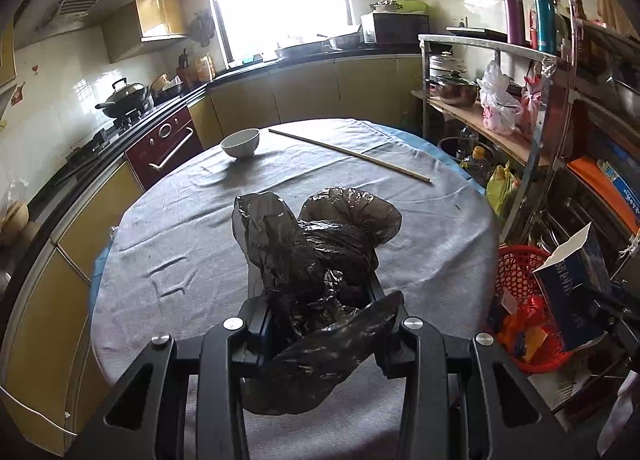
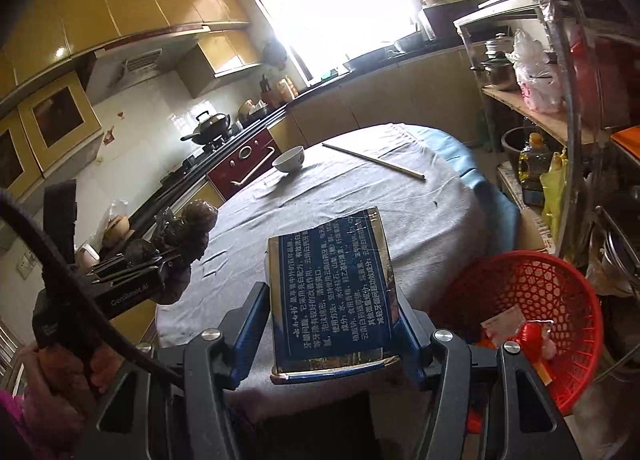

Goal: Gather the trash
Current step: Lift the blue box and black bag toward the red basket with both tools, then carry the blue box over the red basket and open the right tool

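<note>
A crumpled black plastic bag [image 1: 316, 256] bulges up between the fingers of my left gripper [image 1: 320, 308], which is shut on it above the round table [image 1: 168, 252]. The same bag [image 2: 180, 236] and left gripper [image 2: 132, 264] appear at the left of the right wrist view, with a hand [image 2: 60, 376] on the handle. My right gripper [image 2: 334, 300] is shut on a blue carton [image 2: 332, 284] printed with white text; that carton [image 1: 576, 288] shows at the right edge of the left wrist view. A red mesh basket [image 2: 560, 284] holding wrappers stands right of the table.
A white bowl [image 1: 241, 142] and a long wooden stick [image 1: 348, 154] lie on the grey cloth at the table's far side. A metal shelf rack [image 1: 532, 132] with pots and bags stands at the right. Stove and cabinets [image 1: 120, 128] run along the left.
</note>
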The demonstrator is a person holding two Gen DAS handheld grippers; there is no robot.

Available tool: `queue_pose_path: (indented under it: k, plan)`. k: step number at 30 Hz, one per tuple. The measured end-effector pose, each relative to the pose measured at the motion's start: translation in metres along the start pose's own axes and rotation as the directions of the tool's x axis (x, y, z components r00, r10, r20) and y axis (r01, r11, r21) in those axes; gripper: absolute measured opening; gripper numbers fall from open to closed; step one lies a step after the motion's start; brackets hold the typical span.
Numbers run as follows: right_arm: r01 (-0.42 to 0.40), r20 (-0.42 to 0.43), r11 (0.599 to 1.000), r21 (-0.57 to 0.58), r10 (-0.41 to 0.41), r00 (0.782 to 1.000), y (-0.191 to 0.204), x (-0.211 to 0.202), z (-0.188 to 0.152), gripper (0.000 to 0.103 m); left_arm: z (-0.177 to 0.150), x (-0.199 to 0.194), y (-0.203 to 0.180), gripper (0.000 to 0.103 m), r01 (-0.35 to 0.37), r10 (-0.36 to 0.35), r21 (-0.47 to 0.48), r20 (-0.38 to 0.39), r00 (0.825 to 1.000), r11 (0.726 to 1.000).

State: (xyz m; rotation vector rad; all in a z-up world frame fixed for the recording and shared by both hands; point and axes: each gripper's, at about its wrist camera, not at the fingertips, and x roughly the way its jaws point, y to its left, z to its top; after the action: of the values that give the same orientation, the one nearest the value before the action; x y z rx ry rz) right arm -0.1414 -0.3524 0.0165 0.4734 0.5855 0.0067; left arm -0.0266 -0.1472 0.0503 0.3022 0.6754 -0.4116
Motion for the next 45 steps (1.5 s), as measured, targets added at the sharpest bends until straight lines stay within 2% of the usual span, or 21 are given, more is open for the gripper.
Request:
queue_pose_path:
  k: [11,45]
  plan:
    - [0.008,0.003,1.0,-0.008,-0.008,1.0,0.001,-0.003,-0.004,0.062,-0.005,-0.01,-0.011,0.041,-0.015,0.014,0.033,0.019,1.0,0.999]
    - [0.026,-0.001,1.0,-0.001,-0.026,1.0,-0.009,-0.014,-0.009,0.062,-0.012,-0.011,-0.04,0.041,0.009,-0.011,0.13,0.014,1.0,0.991]
